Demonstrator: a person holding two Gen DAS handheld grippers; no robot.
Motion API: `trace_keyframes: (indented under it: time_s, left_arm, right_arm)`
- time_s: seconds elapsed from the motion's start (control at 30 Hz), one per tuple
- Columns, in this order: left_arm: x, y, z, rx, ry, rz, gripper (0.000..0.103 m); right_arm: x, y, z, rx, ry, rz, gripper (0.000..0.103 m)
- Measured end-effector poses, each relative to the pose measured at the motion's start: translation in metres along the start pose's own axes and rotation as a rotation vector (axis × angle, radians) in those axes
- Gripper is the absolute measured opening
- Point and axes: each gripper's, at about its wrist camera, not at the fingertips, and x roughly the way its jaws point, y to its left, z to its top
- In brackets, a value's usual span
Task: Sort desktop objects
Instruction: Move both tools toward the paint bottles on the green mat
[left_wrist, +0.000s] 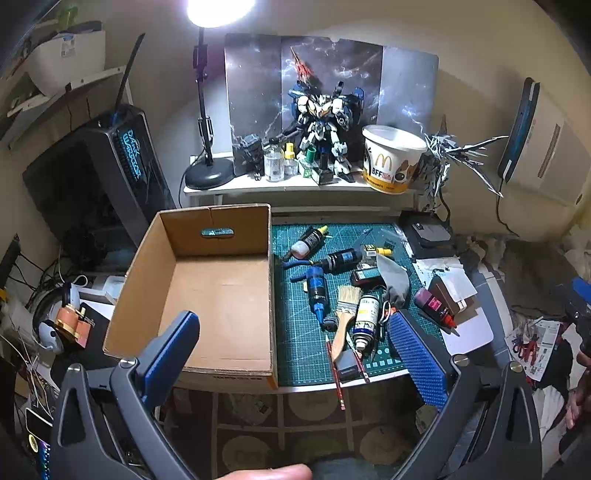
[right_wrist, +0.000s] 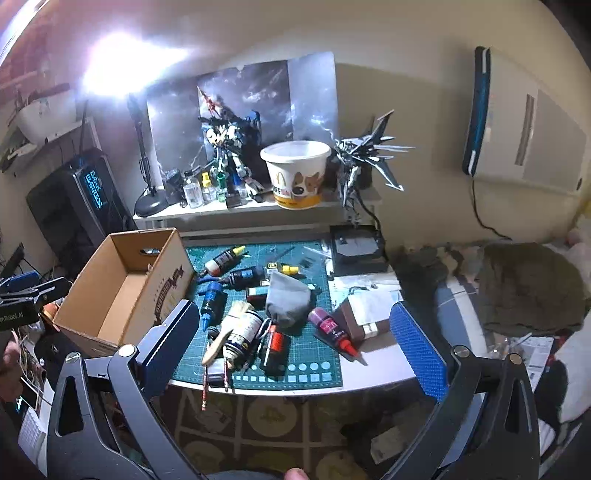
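Blue ribbed pads face each other across a wide gap on the left hand-held gripper (left_wrist: 291, 354), with nothing between them; it hangs off the near edge of the surface (left_wrist: 469, 338), tilted down toward the green cutting mat (left_wrist: 295, 332). The right hand-held gripper (right_wrist: 295, 354) is spread just as wide and also holds nothing, short of the mat's near edge.

Taking the mat as the landmark: at its near edge lie a red pencil (left_wrist: 335, 373) overhanging the surface and a small dark block (left_wrist: 347, 363). Just beyond, between the left gripper's fingers in its view, a wooden paintbrush (left_wrist: 344, 319) lies beside a white-labelled spray can (left_wrist: 364, 317). At the mat's right side a purple bottle with a red tip (right_wrist: 330, 328) leans on a brown box (right_wrist: 364, 314). In the middle sit a grey cloth (right_wrist: 286, 299) and a blue-capped bottle (left_wrist: 317, 291); farther back, a black bottle with a blue label (left_wrist: 340, 260), then a black bottle with a yellow tip (left_wrist: 309, 240).

Touching the mat's left edge stands an open cardboard box (left_wrist: 218, 288), empty. Beyond the mat, a raised shelf (left_wrist: 288, 183) carries a robot model (left_wrist: 325, 122), small bottles and a white paper bucket (left_wrist: 393, 158).
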Motion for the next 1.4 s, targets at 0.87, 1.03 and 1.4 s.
trace_keyframes:
  time_s: [0.87, 1.03, 1.4]
  left_arm:
    - [0.0, -0.001, -0.001, -0.065, 0.033, -0.056, 0.103]
    - [0.001, 0.005, -0.002, -0.068, 0.025, -0.05, 0.103]
    - [-0.008, 0.004, -0.022, 0.073, -0.219, -0.178, 0.103]
  right_arm:
    - [0.007, -0.018, 0.001, -0.038, 0.02, -0.032, 0.103]
    - [0.002, -0.016, 0.005, -0.021, -0.02, -0.056, 0.103]
    - [-0.005, 0.002, 0.003, -0.01, -0.038, -0.079, 0.103]
